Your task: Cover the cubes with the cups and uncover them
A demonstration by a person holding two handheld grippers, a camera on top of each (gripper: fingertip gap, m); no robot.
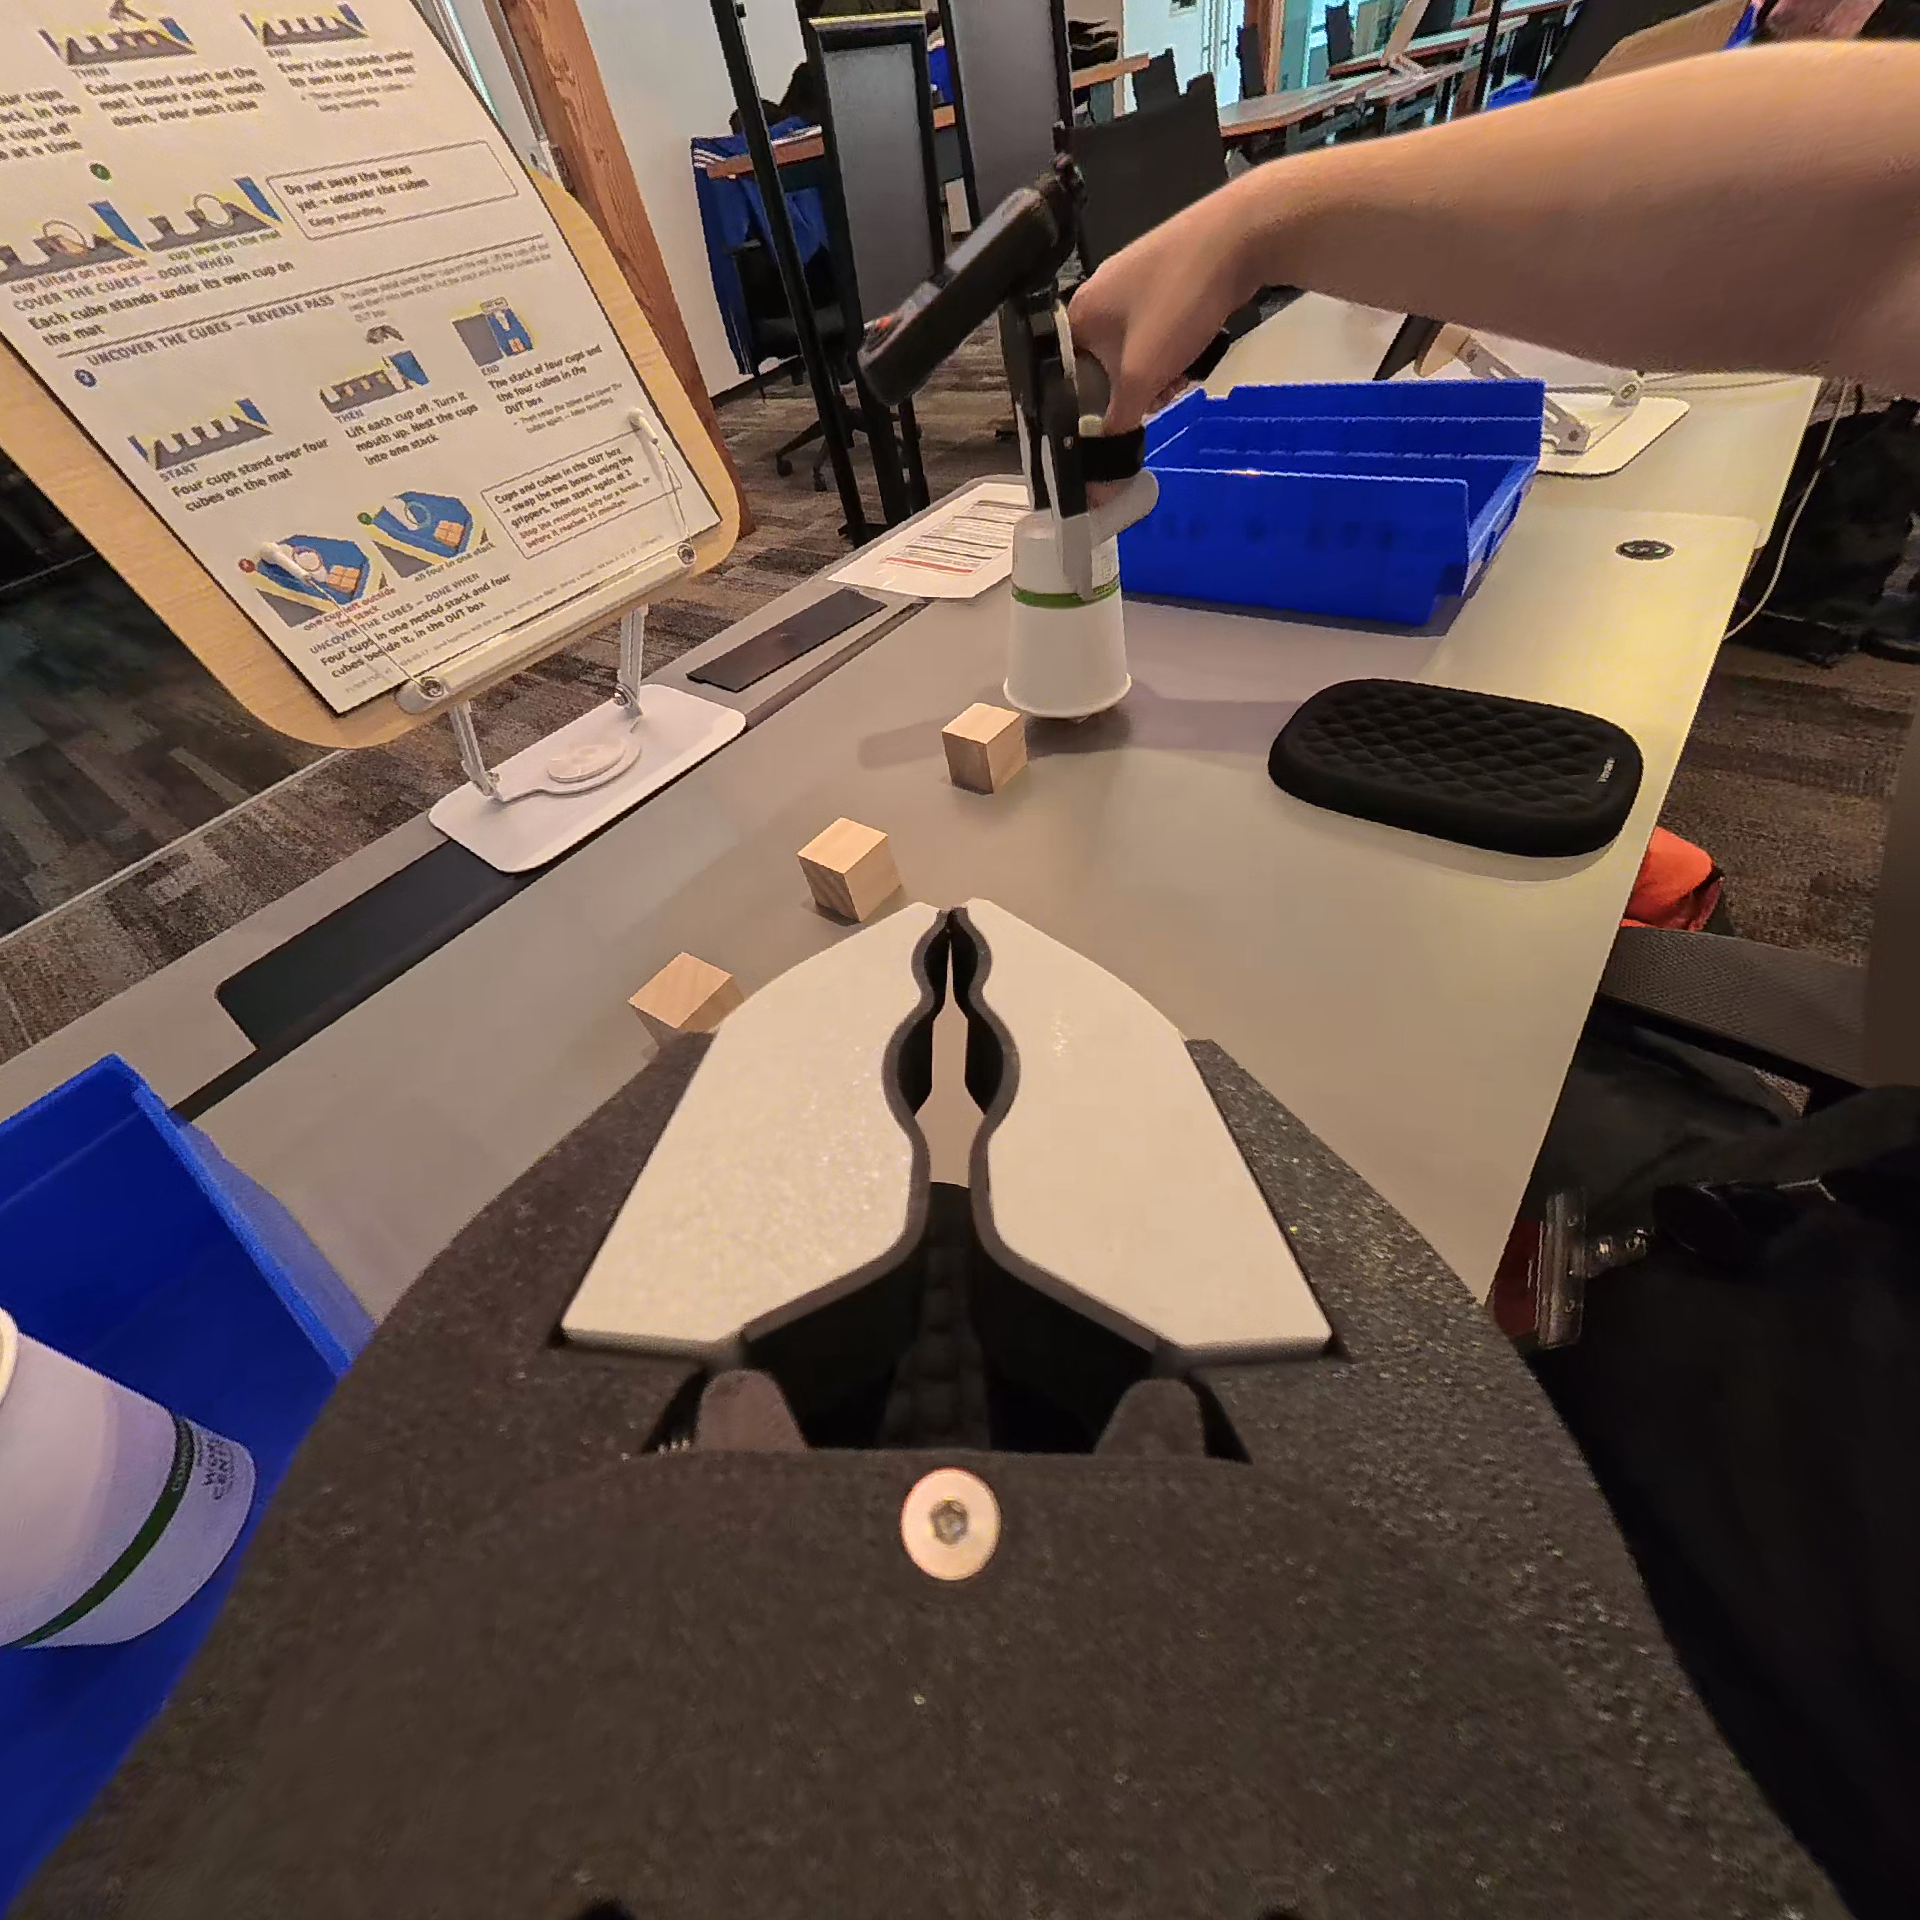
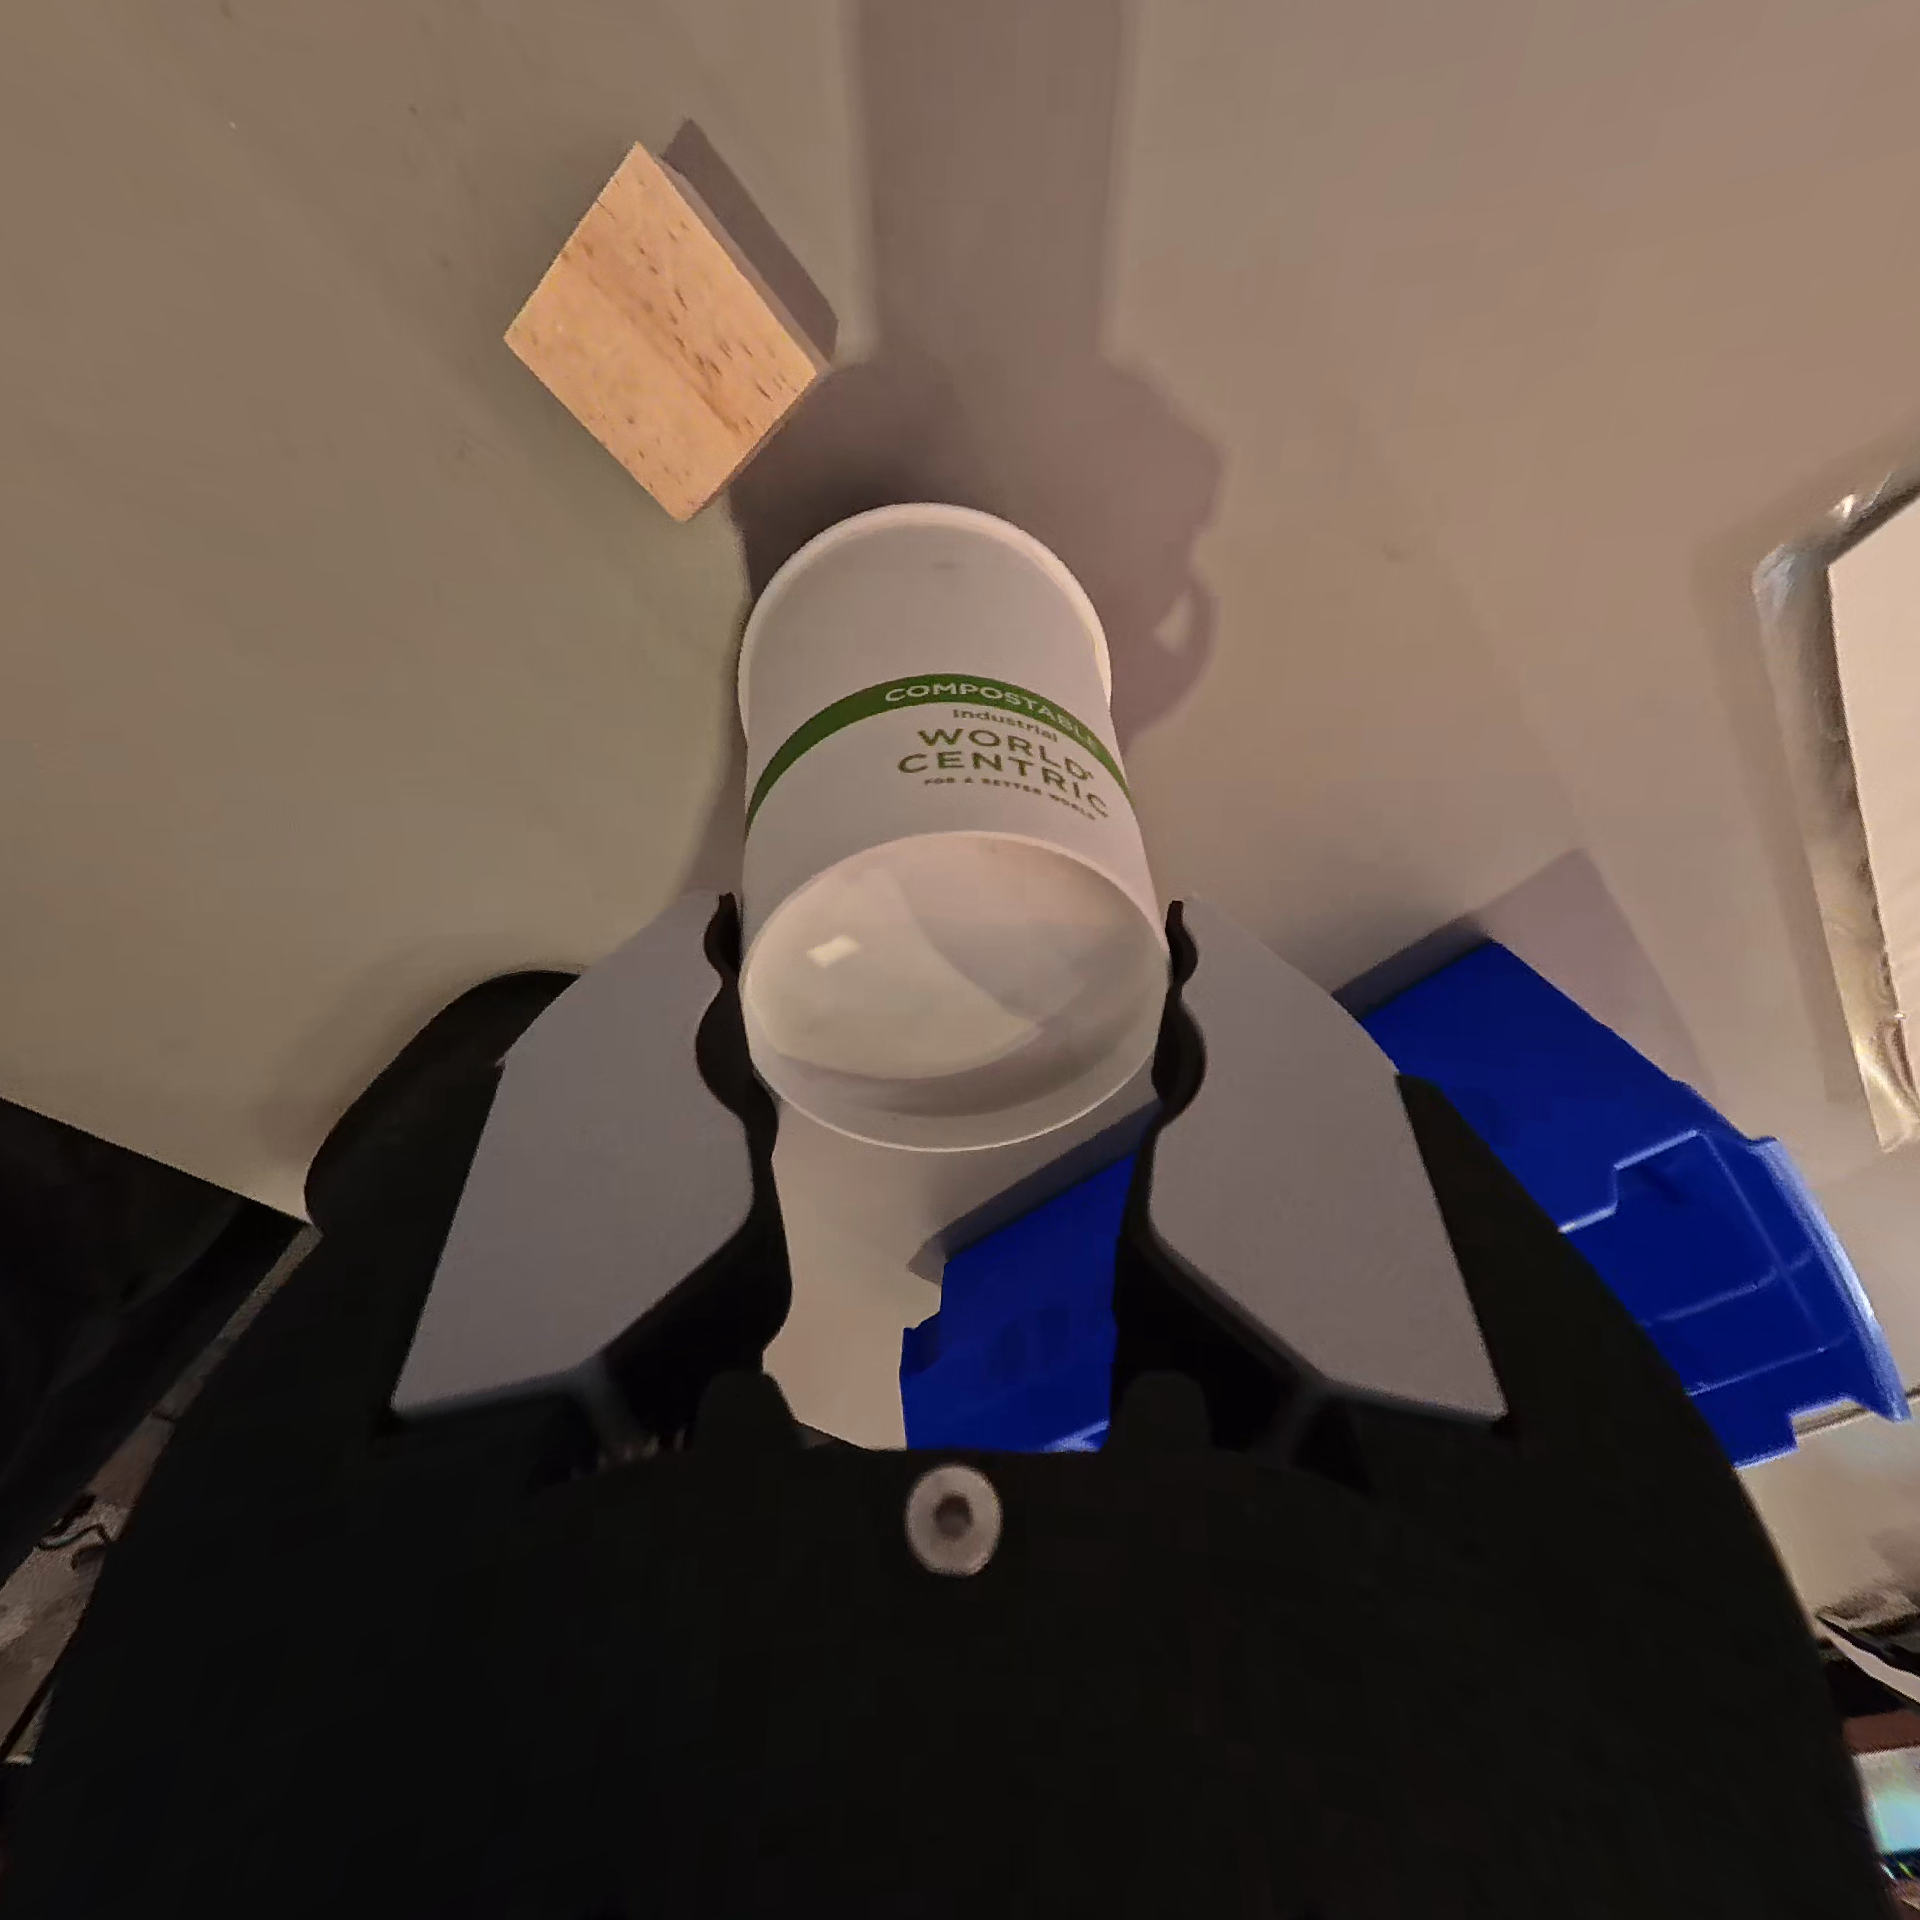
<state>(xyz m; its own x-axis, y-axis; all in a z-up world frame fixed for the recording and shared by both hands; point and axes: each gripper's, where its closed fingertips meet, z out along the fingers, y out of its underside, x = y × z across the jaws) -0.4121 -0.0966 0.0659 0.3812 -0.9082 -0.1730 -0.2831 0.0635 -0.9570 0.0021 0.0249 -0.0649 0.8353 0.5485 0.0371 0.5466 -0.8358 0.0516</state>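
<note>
- Left wrist view: your left gripper (image 1: 951,920) hung empty, jaws pressed together, above the grey table (image 1: 1299,997); three wooden cubes (image 1: 847,868) sat in a row ahead, and your right gripper (image 1: 1081,540) held an inverted white cup (image 1: 1065,644) beyond the farthest cube
- Right wrist view: your right gripper (image 2: 956,925) clamped the cup (image 2: 935,769) near its base, mouth down by the table, just beside a cube (image 2: 660,332)
</note>
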